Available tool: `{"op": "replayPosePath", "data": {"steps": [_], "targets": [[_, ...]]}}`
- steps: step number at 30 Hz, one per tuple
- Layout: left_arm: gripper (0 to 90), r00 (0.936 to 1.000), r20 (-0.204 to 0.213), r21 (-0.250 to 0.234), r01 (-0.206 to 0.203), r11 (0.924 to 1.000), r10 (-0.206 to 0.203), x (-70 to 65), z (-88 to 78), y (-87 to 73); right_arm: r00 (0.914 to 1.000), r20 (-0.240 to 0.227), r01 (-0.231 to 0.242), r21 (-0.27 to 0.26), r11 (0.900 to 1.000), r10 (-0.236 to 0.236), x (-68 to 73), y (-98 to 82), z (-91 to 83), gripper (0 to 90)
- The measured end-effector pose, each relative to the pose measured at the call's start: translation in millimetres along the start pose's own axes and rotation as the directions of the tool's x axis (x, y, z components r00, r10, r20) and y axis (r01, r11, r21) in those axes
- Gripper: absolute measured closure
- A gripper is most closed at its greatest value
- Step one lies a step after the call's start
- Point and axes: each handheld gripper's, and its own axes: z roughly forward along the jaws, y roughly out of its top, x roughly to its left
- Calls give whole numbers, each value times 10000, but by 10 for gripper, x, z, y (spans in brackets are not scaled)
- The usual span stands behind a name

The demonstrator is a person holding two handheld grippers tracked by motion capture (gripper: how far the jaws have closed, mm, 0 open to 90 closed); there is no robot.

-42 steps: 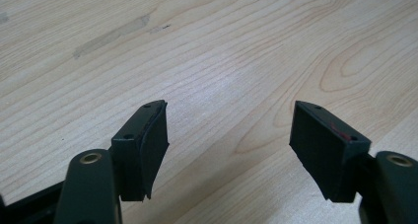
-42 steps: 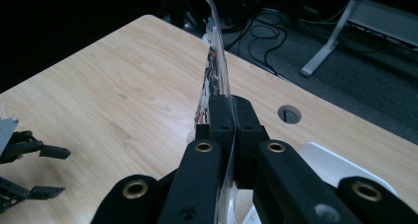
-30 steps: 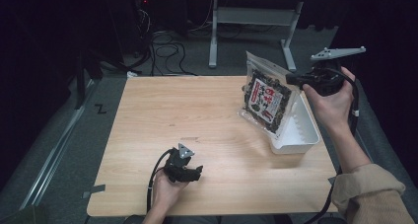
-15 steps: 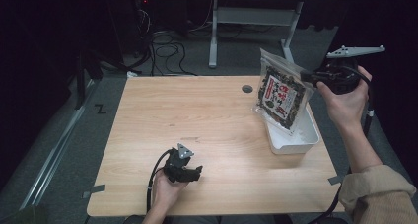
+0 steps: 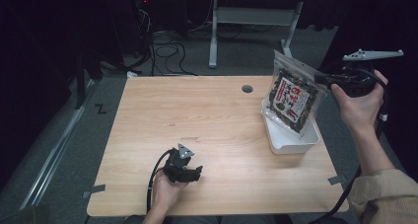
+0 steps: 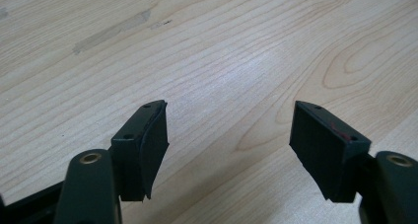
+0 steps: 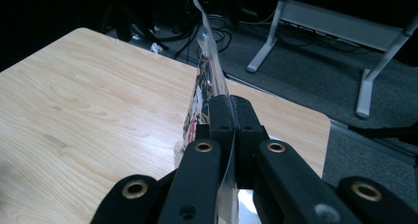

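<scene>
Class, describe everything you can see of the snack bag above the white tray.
The snack bag is a clear, glossy plastic pouch with dark contents and a red, white and black label. It hangs tilted, lifted over the white tray, lower edge near the tray's inside. The right tongs are shut on its upper edge; nothing else visibly touches it.

My left gripper [image 6: 229,152] hangs just over the worktop [image 6: 212,51], its two black jaws standing apart with nothing between them, only pale wood grain. The pads [image 6: 153,145] are dark and flat. A faint greyish smear [image 6: 111,31] marks the wood farther off, toward the upper left.
</scene>
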Motion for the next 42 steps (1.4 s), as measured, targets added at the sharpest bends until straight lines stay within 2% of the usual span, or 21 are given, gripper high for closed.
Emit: {"op": "replayPosePath", "data": {"steps": [14,21,26,29,34,35,36,42], "targets": [[311,10000,4,80,0,10000,0,4,13,0,9992,219,-323,-219,9992,327,-147,-100,-86,900],[311,10000,0,48,27,10000,-27,2,9,-2,9988,395,-274,-227,9994,282,-179,-107,-129,900],[311,10000,-3,82,-34,10000,34,-2,11,0,9980,462,-430,-135,9990,436,-180,-139,-96,900],[311,10000,-4,45,30,10000,-30,0,7,-2,9985,426,-344,-82,9994,347,-179,-168,-50,900],[311,10000,-22,75,-52,10000,52,-1,10,1,9986,283,-450,45,9990,449,-153,-217,29,900],[310,10000,-15,13,27,10000,-27,-4,8,-1,9991,275,-326,51,9995,325,-154,-231,47,900],[310,10000,-38,34,-28,10000,29,1,2,-1,9986,239,-463,79,9989,461,-140,-249,63,900],[310,10000,-17,39,-11,10000,12,-2,9,1,9983,49,-578,97,9983,577,-167,-342,114,900]]}}
